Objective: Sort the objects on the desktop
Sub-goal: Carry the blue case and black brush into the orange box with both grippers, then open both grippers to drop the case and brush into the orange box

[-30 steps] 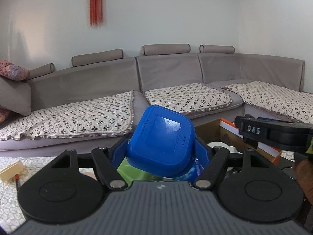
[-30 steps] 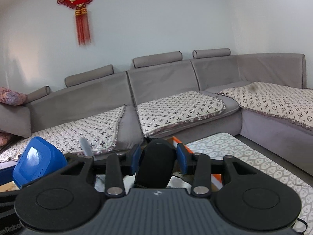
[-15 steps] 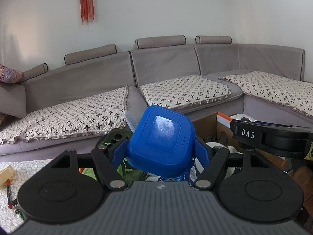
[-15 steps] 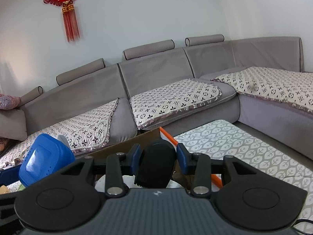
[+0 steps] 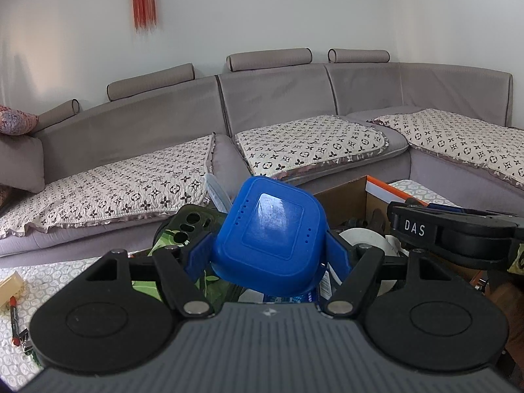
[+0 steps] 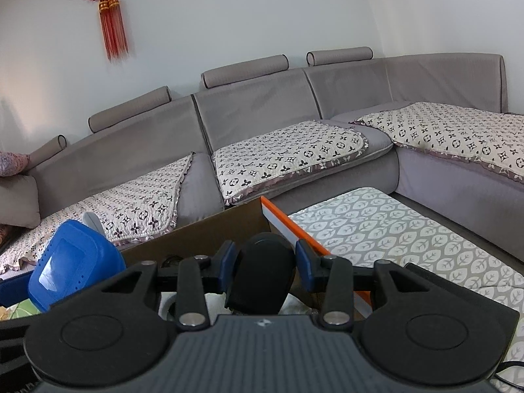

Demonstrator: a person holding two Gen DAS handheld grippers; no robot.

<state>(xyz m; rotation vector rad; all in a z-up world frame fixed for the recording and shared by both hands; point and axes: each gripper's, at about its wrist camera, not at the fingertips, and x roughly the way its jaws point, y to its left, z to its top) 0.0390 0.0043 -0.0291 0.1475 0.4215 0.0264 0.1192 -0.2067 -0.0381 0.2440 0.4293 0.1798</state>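
Left gripper (image 5: 268, 255) clamped on blue case (image 5: 268, 232); right gripper (image 6: 265, 265) clamped on black object (image 6: 262, 271). Both best lowered inside cardboard box (image 6: 203, 229) before release.

Shiny smooth plastic on the blue case (image 5: 267, 237), matt black plastic on the tool (image 6: 265, 270), soft grey cloth on the sofa (image 5: 278, 98), plain brown cardboard box (image 6: 209, 235).

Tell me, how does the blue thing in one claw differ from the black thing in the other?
The blue case is bright and glossy, with a raised square panel and rows of tiny holes; the black object is matt, dark and plain. The blue case is broad, so the left gripper stands wide around it; the black object is narrower, so the right gripper stands closer. Both are rounded, gripped at their sides and held above the cardboard box.
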